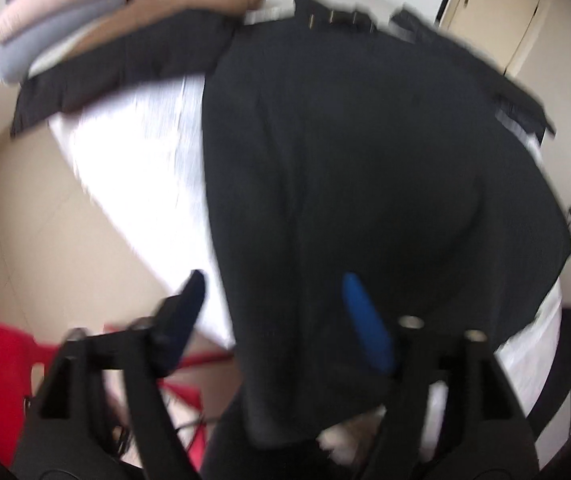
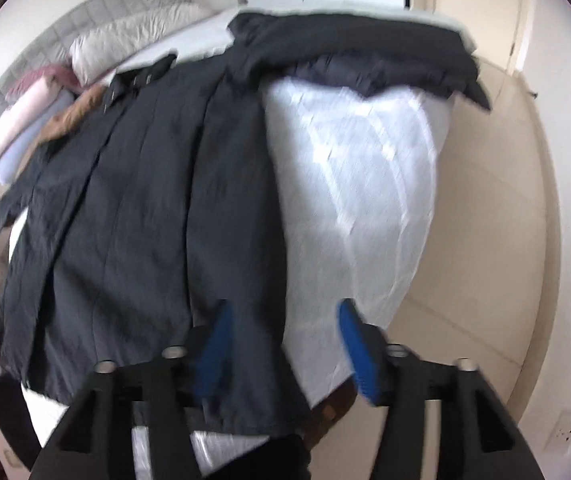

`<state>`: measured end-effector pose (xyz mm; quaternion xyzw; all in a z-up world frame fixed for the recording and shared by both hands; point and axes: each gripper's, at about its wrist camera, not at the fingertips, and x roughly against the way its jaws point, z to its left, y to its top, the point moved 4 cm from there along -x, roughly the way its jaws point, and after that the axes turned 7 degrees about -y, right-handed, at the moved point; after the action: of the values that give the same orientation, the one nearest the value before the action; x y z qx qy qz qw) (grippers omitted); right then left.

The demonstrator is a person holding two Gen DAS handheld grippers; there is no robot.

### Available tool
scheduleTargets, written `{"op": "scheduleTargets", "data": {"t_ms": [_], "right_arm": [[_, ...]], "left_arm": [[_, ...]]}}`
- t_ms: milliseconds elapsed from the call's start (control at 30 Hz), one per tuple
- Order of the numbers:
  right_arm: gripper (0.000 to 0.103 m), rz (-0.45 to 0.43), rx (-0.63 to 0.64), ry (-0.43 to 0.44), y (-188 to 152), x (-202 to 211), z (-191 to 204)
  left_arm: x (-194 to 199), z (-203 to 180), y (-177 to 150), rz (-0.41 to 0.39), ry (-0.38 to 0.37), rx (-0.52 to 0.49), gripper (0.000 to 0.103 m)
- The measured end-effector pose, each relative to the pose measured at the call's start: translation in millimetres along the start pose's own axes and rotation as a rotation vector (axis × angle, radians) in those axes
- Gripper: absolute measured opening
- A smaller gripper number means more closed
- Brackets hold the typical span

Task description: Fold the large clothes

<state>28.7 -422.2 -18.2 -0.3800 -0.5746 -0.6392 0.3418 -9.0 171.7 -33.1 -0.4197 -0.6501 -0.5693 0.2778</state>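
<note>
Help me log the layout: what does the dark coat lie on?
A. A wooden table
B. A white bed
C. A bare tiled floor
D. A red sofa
B: the dark coat is spread over the white bed, with pillows stacked at its far end.

bed (image 2: 365, 184): white sheet | on it: black coat (image 2: 145, 200), pillows (image 2: 133, 36)

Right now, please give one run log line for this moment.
stage: fold not begun | dark coat: spread flat on white bed | left gripper: jaws open, nothing held | right gripper: jaws open, nothing held
</note>
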Motion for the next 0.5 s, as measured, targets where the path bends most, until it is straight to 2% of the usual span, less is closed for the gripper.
{"op": "scheduleTargets", "data": {"t_ms": [100, 200, 267, 333, 433, 500], "right_arm": [[0.066, -0.046, -0.068, 0.049, 23.4, 9.3, -3.9], [0.069, -0.096, -0.147, 0.08, 57.7, 10.2, -13.4], [0.07, -0.132, -0.215, 0.094, 80.6, 7.8, -22.0], [0.071, -0.17, -0.298, 0.124, 102.2, 1.2, -34.8], [0.071, -0.219, -0.426, 0.168, 130.6, -12.9, -58.4], [0.071, -0.241, -0.492, 0.192, 145.5, -25.0, -70.8]], "left_arm": [[-7.1, -27.5, 40.7, -0.081, -0.054, 0.03, 0.082], [-29.7, -52.8, 75.2, -0.102, -0.092, 0.046, 0.083], [-53.8, -71.8, 96.8, -0.107, -0.146, 0.057, 0.083], [-82.0, -84.4, 109.1, -0.102, -0.17, 0.08, 0.083], [-119.8, -93.0, 111.0, -0.125, -0.184, 0.115, 0.083], [-136.0, -100.3, 108.2, -0.133, -0.145, 0.144, 0.083]]}}
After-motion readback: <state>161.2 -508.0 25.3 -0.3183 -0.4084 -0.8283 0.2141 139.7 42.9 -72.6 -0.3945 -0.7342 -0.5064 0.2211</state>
